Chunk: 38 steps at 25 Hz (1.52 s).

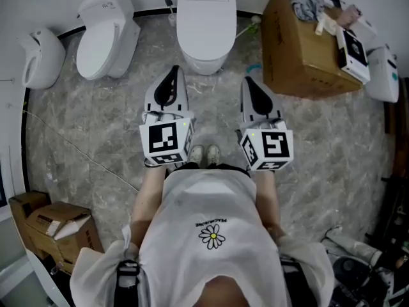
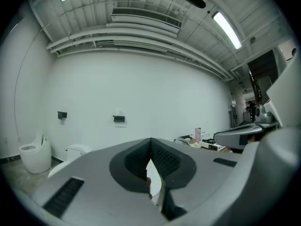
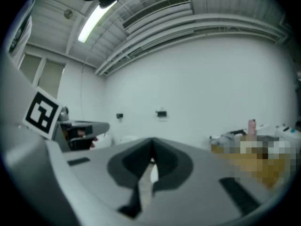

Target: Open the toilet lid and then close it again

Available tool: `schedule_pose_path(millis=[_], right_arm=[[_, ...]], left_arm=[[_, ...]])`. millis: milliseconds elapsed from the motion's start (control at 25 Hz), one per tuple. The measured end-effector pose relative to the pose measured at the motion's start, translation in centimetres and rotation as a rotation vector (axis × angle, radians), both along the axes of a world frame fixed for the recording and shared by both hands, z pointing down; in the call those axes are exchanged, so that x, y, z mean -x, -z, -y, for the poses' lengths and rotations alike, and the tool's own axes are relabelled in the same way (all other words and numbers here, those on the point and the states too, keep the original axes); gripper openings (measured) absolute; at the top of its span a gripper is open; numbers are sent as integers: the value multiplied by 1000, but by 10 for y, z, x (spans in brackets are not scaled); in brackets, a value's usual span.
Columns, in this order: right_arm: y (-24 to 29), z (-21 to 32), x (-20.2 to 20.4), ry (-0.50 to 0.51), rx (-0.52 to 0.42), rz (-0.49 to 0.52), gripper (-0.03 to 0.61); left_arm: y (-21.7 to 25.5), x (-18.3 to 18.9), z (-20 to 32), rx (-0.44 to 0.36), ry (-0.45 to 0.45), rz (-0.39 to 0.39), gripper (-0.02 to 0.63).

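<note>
Ahead of left claw point(image 1: 172, 74) and right claw point(image 1: 248, 85), untouched toilet lid point(image 1: 206, 19) down, both claws closed, empty.

Bare marble floor point(image 1: 108, 126) lies open toward 12 o'clock from the left gripper point(image 1: 173, 70) and right gripper point(image 1: 248, 82) up to the middle toilet point(image 1: 206, 24). At 2 o'clock a large cardboard box point(image 1: 300, 59) stands near the right gripper's side. At 11 o'clock a second toilet point(image 1: 105, 34) narrows the left. Small cartons point(image 1: 57, 226) block 8 o'clock by the wall.
</note>
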State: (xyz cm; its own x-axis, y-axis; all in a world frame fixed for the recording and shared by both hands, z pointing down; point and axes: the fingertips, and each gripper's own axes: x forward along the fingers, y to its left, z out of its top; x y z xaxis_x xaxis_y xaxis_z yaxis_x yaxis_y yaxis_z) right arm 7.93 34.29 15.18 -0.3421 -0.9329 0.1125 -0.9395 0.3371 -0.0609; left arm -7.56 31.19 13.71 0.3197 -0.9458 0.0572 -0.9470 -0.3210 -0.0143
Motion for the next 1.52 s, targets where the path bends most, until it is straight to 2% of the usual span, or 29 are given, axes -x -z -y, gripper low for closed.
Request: schedule_pose_path(millis=[120, 360, 520, 760, 880, 1080, 1280, 1520], right_arm=[[4, -3, -7, 21, -25, 41, 28], [-13, -6, -22, 53, -7, 18, 28], [-21, -5, -23, 75, 0, 49, 28], [-18, 12, -33, 54, -10, 48, 28], [-20, 20, -36, 45, -12, 16, 28], [-26, 52, -50, 26, -13, -120, 28], [-26, 97, -54, -15, 2, -124, 28], [-39, 161, -34, -36, 44, -133, 28]], left_arm=[[-6, -8, 0, 15, 12, -1, 20], [-16, -21, -12, 24, 57, -4, 20], [-22, -12, -12, 20, 96, 16, 20], [-16, 0, 6, -3, 136, -13, 20], [-21, 3, 21, -11, 136, -22, 20], [-34, 7, 55, 9, 142, -17, 20], [-38, 20, 100, 21, 144, -31, 20], [-46, 34, 168, 41, 122, -37, 20]])
